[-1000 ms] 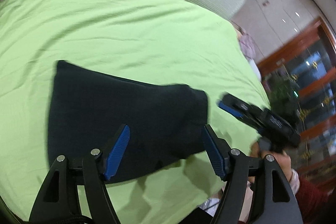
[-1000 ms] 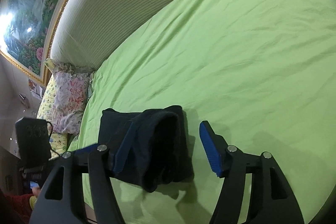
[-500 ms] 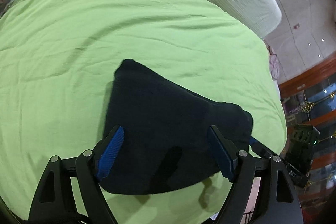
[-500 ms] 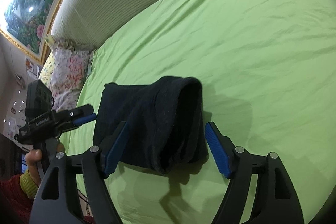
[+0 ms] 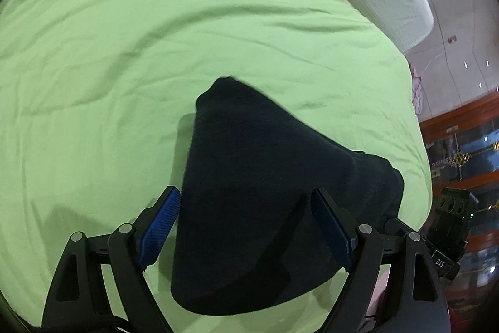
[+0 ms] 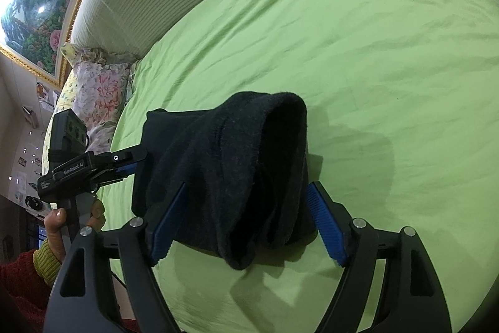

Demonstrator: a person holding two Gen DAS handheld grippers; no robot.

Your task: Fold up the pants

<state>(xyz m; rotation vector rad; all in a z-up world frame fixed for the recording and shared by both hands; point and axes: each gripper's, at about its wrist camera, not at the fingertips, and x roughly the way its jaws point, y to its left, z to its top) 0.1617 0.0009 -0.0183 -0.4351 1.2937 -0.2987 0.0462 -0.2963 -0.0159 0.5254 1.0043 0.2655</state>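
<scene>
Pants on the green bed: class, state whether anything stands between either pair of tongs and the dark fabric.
Nothing visible does. The black pants lie directly ahead of the open right tongs and the open left tongs, on the green sheet, with no other object between.

left gripper jaws spread wide, blue pads apart, right gripper jaws wide too, left hand wrapped round its gripper's handle, red sleeve with yellow-green cuff at wrist
</scene>
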